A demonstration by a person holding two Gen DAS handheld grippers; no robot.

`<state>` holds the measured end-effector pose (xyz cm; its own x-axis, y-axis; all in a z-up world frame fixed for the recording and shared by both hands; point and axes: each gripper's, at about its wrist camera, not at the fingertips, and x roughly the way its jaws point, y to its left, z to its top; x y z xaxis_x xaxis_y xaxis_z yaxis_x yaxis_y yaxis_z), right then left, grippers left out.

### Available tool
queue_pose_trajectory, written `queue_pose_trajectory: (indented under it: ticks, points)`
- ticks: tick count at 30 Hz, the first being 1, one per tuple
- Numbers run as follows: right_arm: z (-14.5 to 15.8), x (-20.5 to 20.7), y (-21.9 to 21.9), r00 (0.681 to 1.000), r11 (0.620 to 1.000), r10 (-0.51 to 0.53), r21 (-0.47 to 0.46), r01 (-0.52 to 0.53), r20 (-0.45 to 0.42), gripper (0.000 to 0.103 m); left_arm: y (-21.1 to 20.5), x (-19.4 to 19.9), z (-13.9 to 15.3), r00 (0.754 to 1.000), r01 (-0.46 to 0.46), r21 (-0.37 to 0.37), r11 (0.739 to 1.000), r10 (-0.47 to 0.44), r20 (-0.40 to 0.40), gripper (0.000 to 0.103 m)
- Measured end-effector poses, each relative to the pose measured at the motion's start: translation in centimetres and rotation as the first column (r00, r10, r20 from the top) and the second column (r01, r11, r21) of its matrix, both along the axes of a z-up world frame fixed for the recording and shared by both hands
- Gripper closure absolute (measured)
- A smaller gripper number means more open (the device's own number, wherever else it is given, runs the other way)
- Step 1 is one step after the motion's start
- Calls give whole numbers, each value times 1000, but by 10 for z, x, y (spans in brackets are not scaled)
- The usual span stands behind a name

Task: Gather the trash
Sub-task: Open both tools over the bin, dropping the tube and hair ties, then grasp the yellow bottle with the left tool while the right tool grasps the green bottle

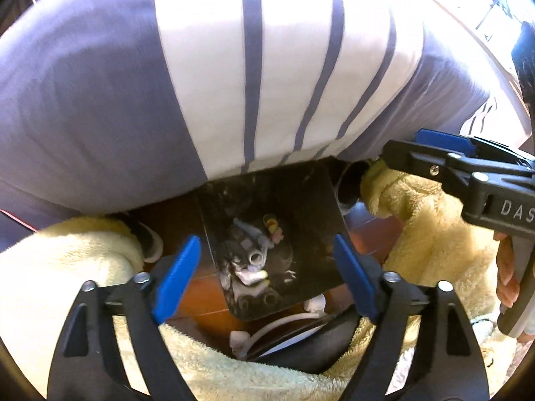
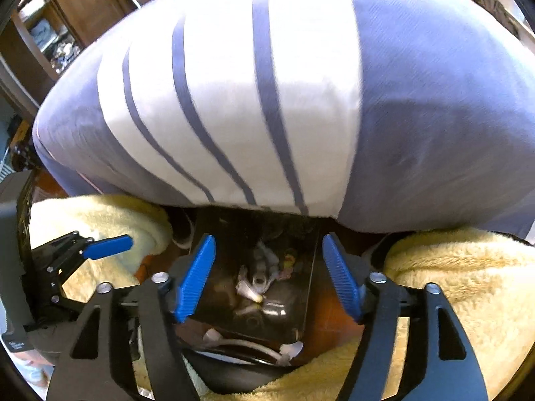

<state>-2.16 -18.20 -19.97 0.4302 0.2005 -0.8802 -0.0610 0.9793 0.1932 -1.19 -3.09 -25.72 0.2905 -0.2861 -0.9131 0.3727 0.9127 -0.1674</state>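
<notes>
Trash lies heaped in a black bin on the floor below both tools, under the edge of a striped bedcover. Left gripper and right gripper stand apart and empty. Fluffy yellow fabric crowds the left side, the bin sits centre, more fabric right; a careless move could snag pile or tip the bin. Free room is mostly upward.

Pretty harsh light: the striped bedding ahead of the tools was blown out white, slightly motion-blurred, with deep shadow underneath and heavy fisheye bending at the edges.
</notes>
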Motion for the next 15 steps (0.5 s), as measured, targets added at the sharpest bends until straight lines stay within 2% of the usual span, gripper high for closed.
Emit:
queue_pose_trajectory:
  ticks: [4, 10, 15]
  points:
    - [26, -3, -13, 997, 999, -32, -10, 33, 75, 22, 3, -1, 28, 997, -11, 2, 1000, 11, 71, 11]
    - [68, 1, -30, 981, 997, -65, -24, 71, 185, 16, 13, 4, 72, 982, -22, -17, 1000, 25, 188, 8]
    - [91, 14, -37, 966, 995, -78, -41, 91, 245, 15, 16, 27, 95, 966, -39, -6, 999, 39, 257, 8]
